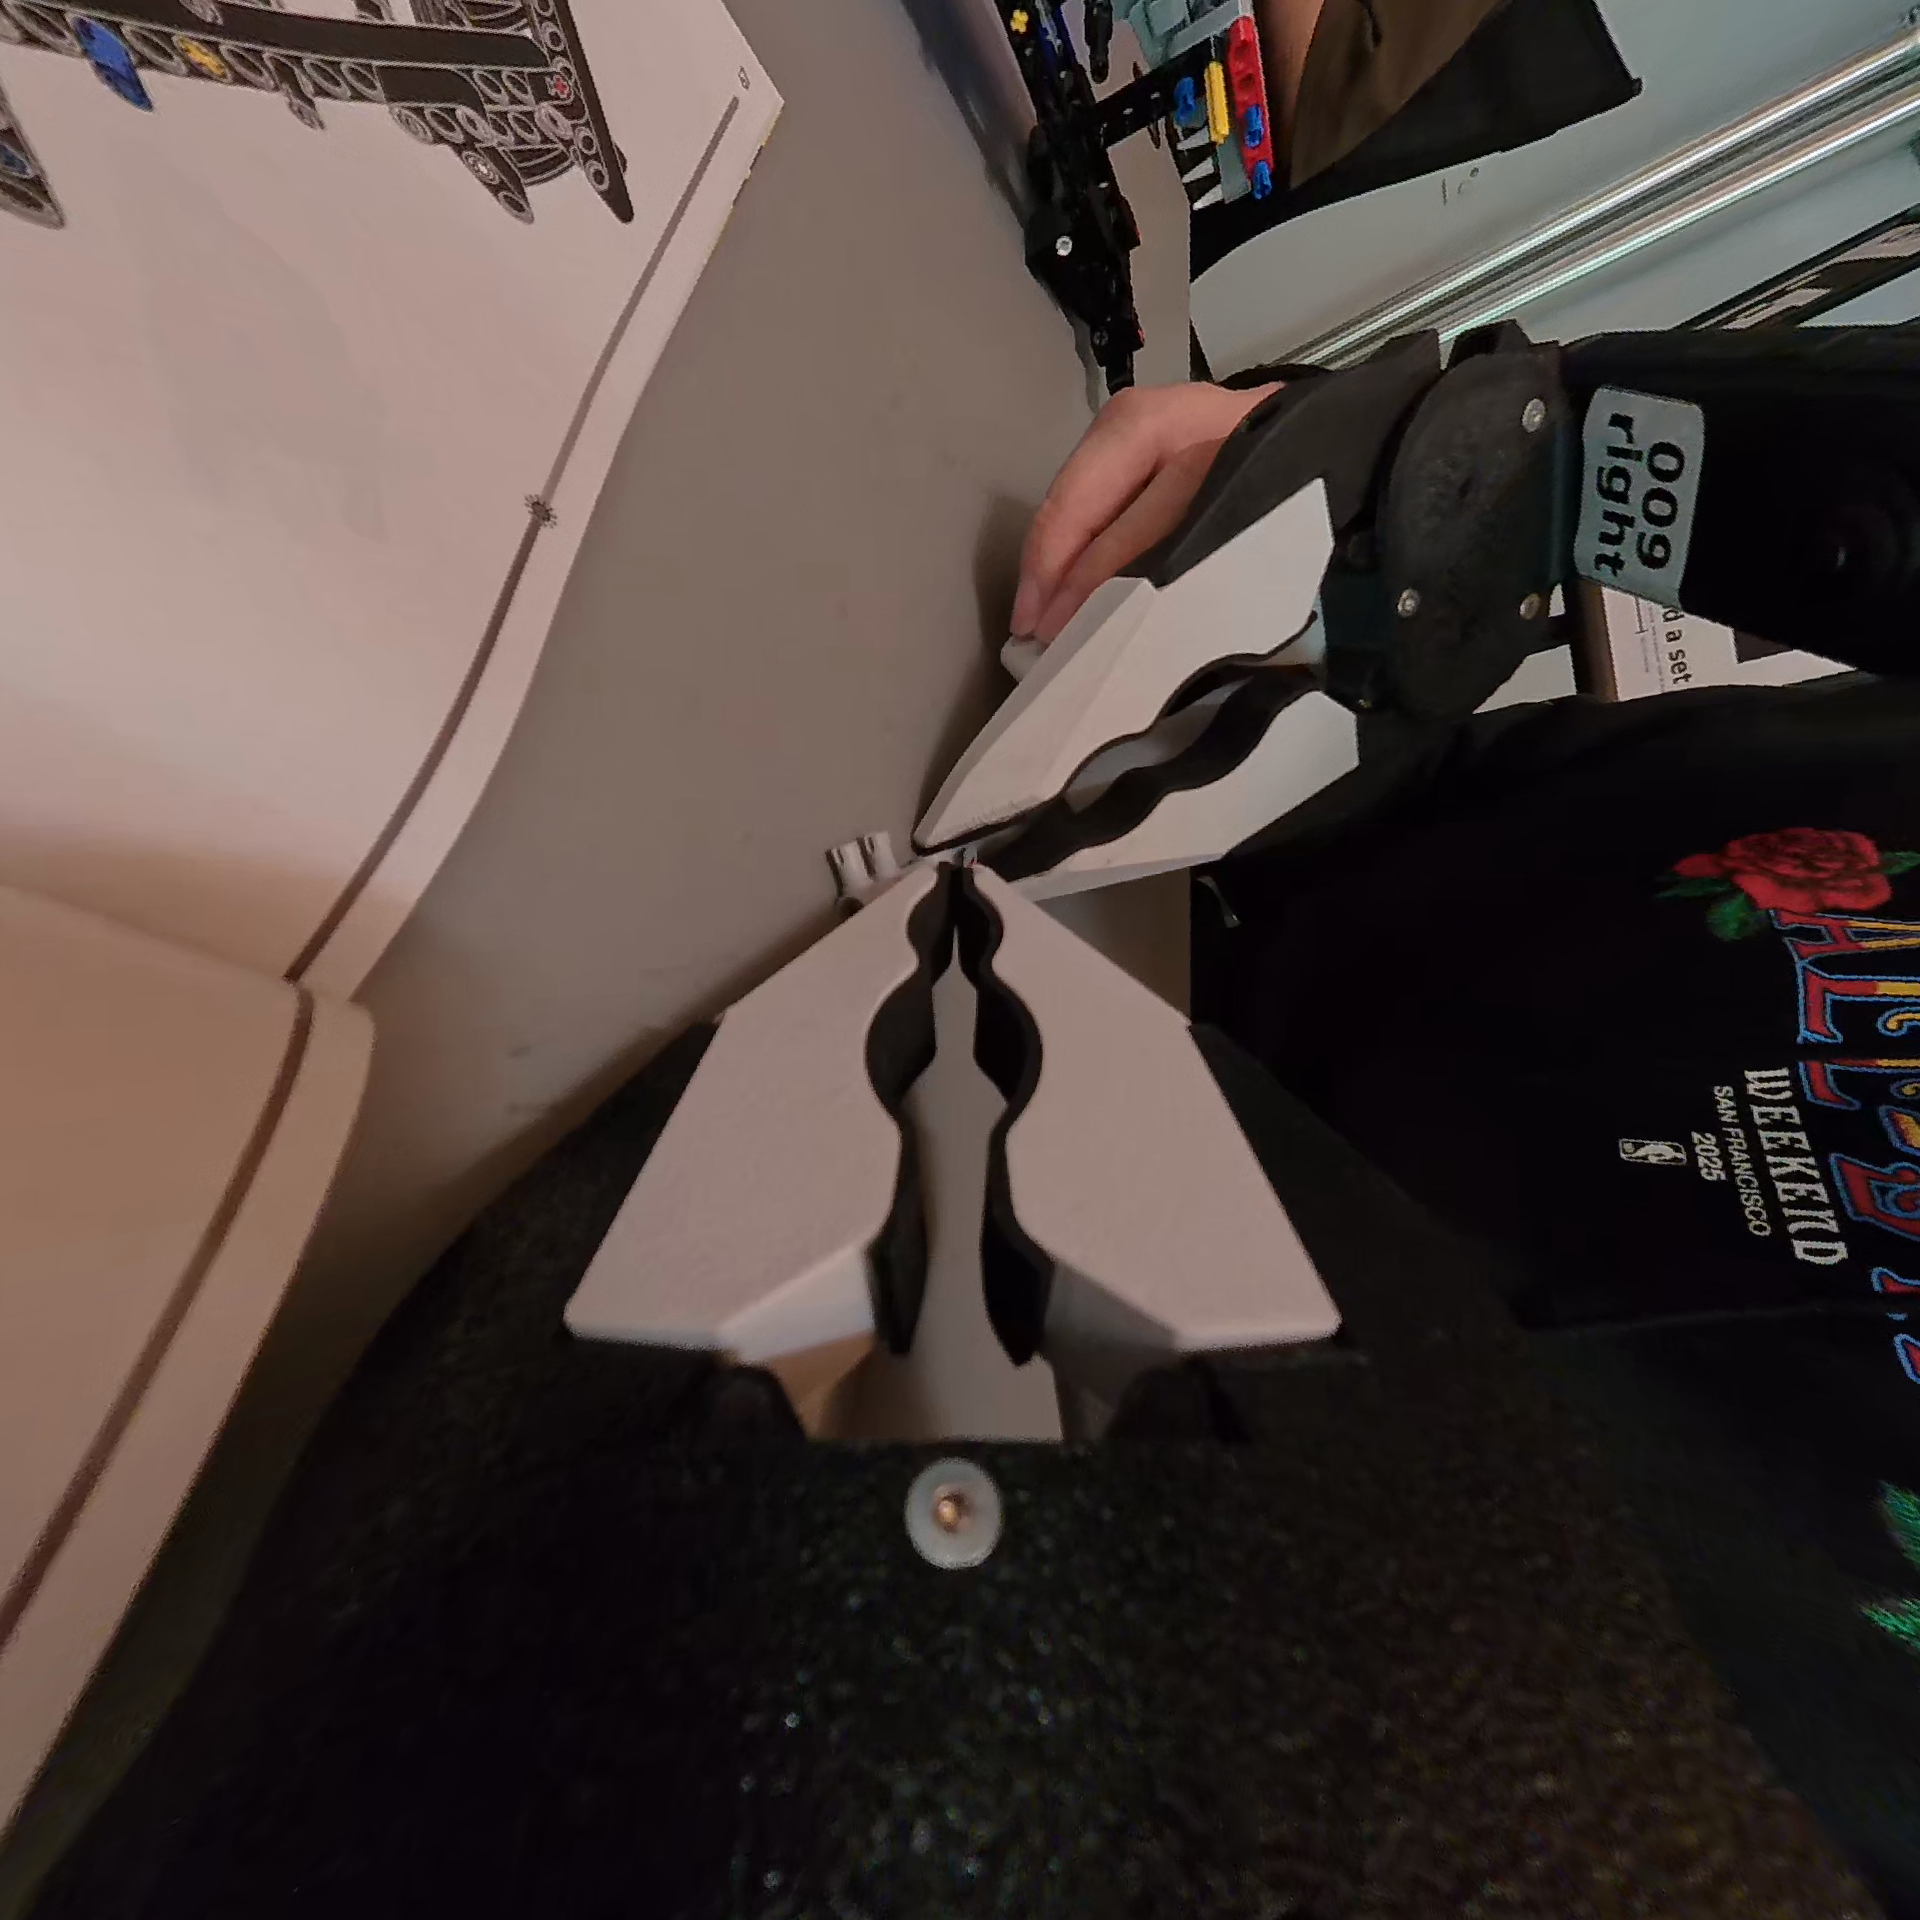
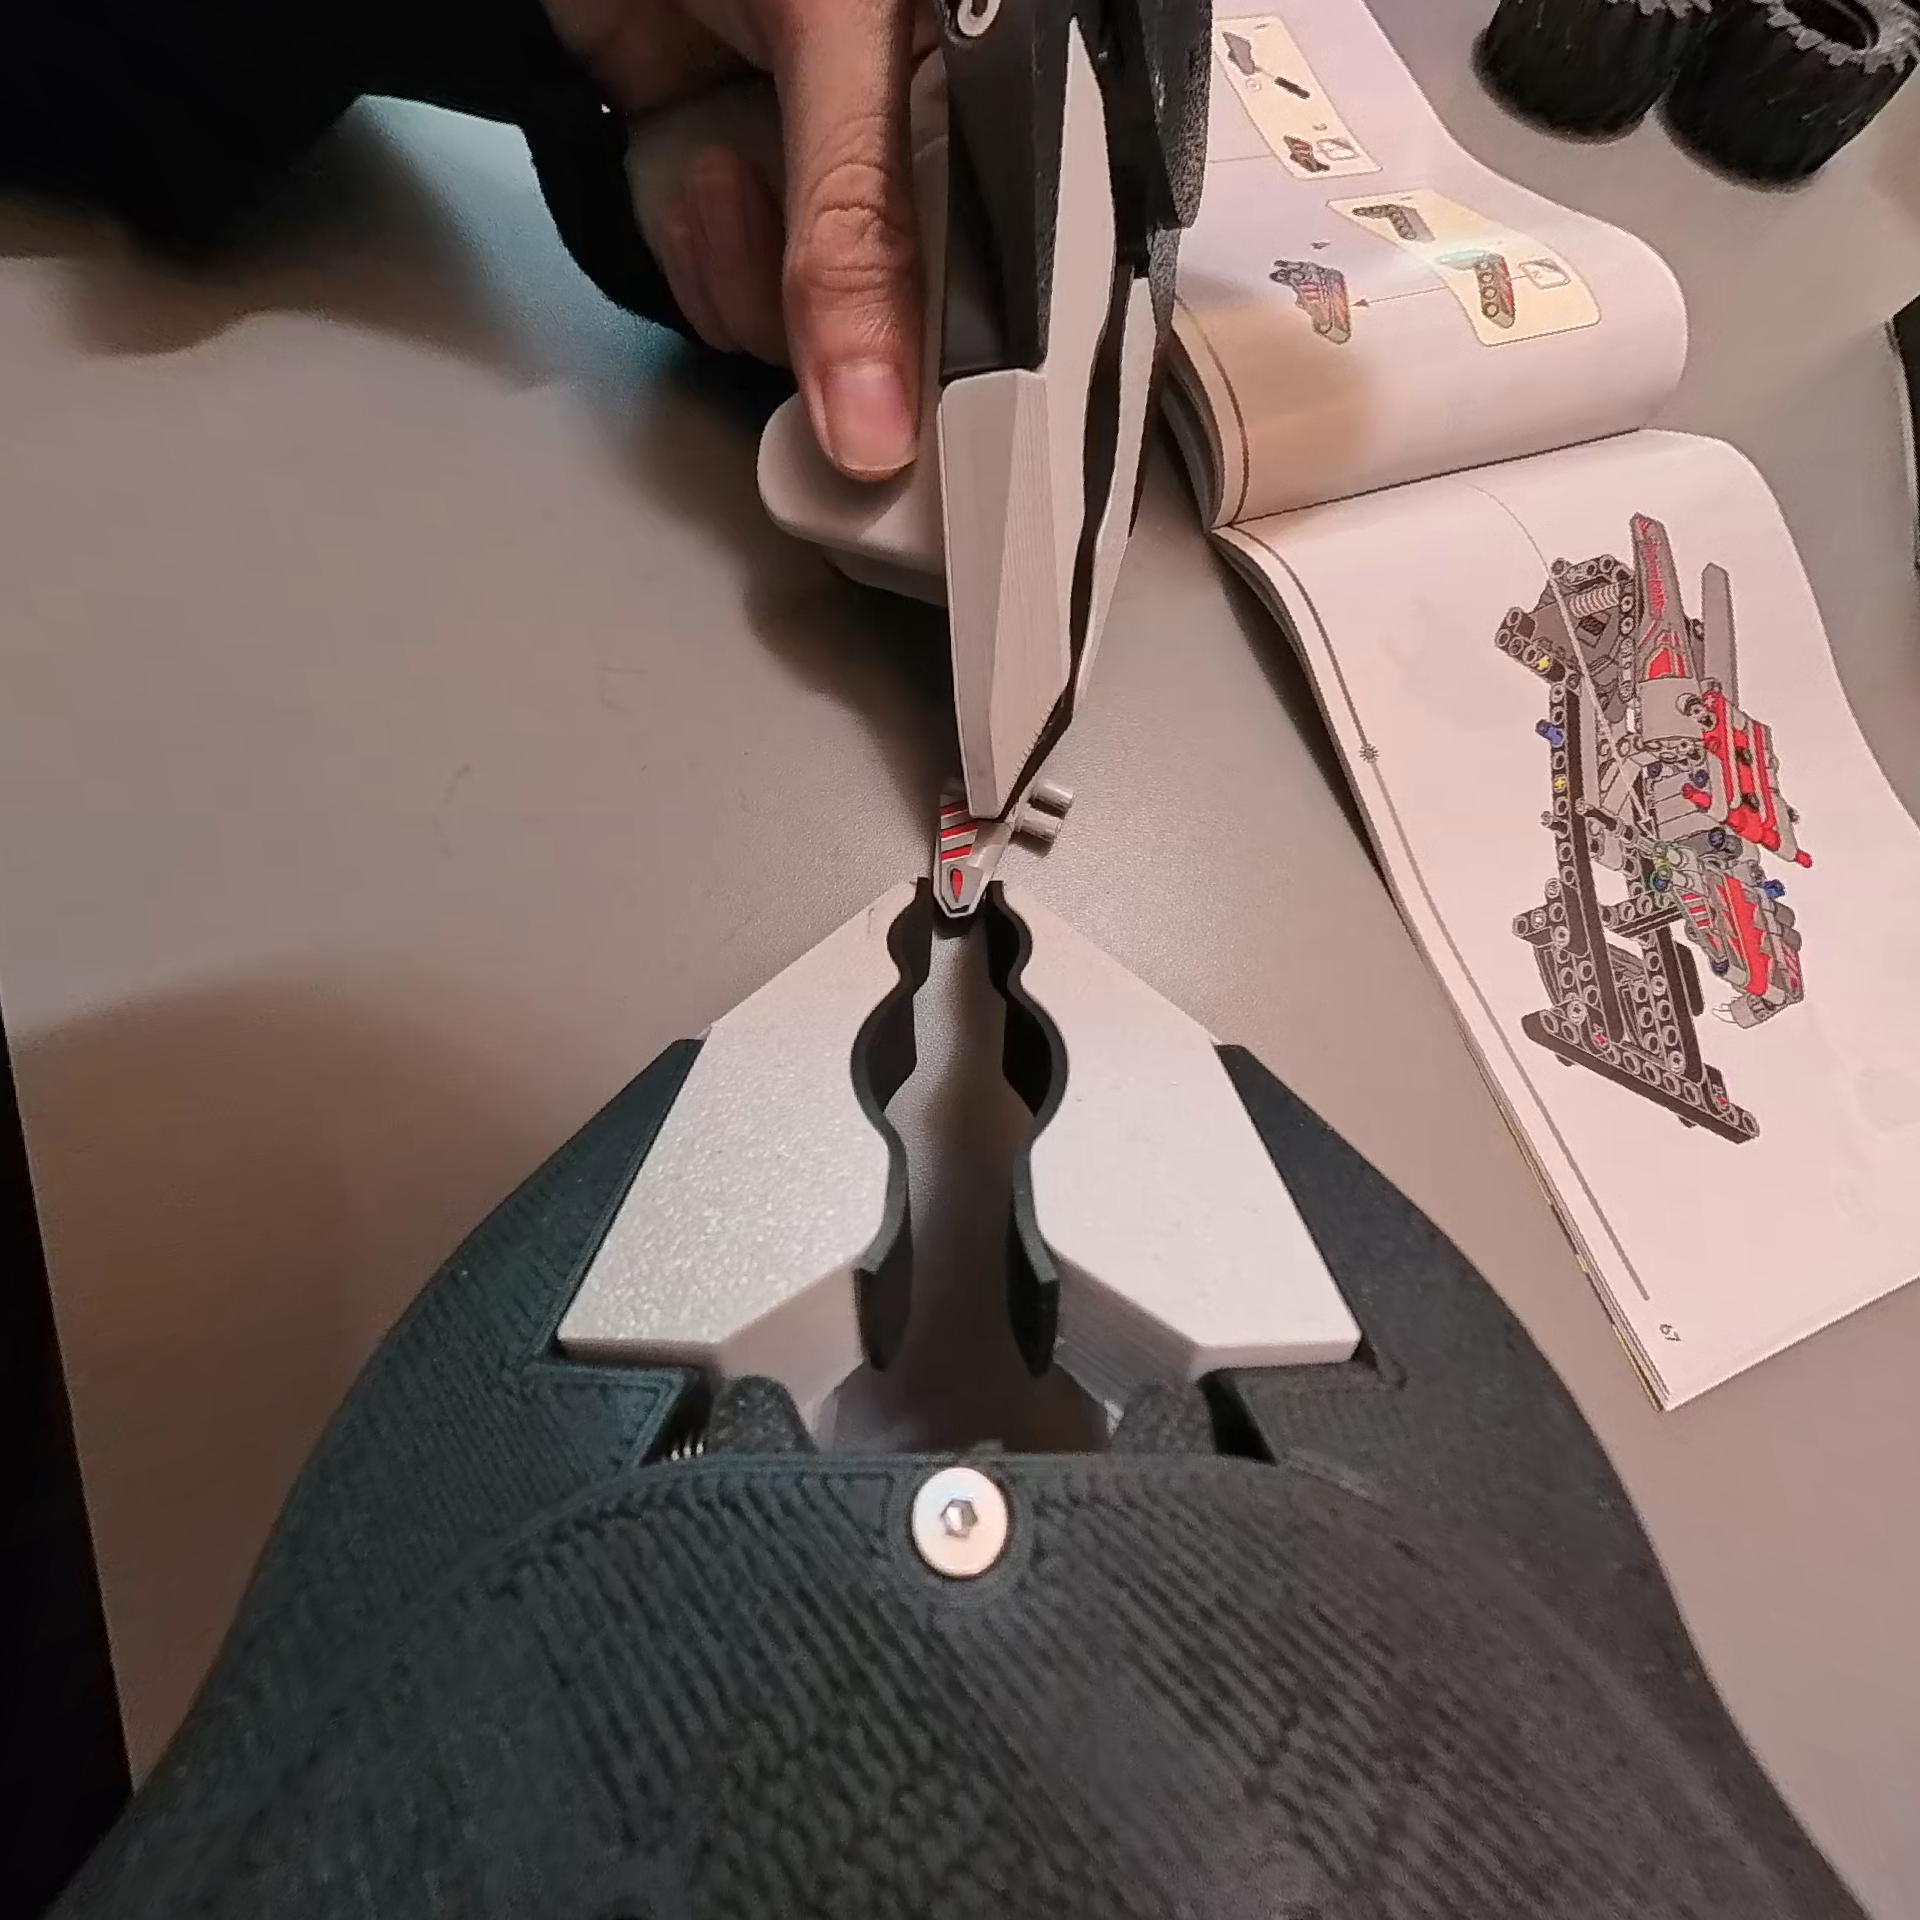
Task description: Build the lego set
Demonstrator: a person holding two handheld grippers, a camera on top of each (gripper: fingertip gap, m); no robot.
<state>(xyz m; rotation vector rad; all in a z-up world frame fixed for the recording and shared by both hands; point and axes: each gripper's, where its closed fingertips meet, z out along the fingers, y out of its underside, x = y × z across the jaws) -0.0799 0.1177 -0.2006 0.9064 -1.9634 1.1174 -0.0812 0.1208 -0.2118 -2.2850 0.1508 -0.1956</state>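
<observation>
A small grey piece with red stripes [image 2: 961,857] is held just above the grey table [image 2: 416,623]. My left gripper [image 2: 992,805] comes down from above and is shut on its upper part. My right gripper [image 2: 956,902] is closed on its pointed lower end. In the left wrist view my left gripper [image 1: 956,878] is shut tip to tip with my right gripper [image 1: 930,836], and the piece is almost hidden. A light grey connector [image 2: 1044,816] sticks out beside the left fingertips; it also shows in the left wrist view [image 1: 862,860]. I cannot tell whether it is joined to the piece.
An open instruction booklet [image 2: 1558,831] lies on the table to the right; it also shows in the left wrist view [image 1: 312,416]. Black tyres [image 2: 1704,73] stand at the far right corner. A partly built black model [image 1: 1081,208] is at the back. A person's hand [image 2: 831,260] holds the left gripper. The tips of both grippers are at nearly the same place.
</observation>
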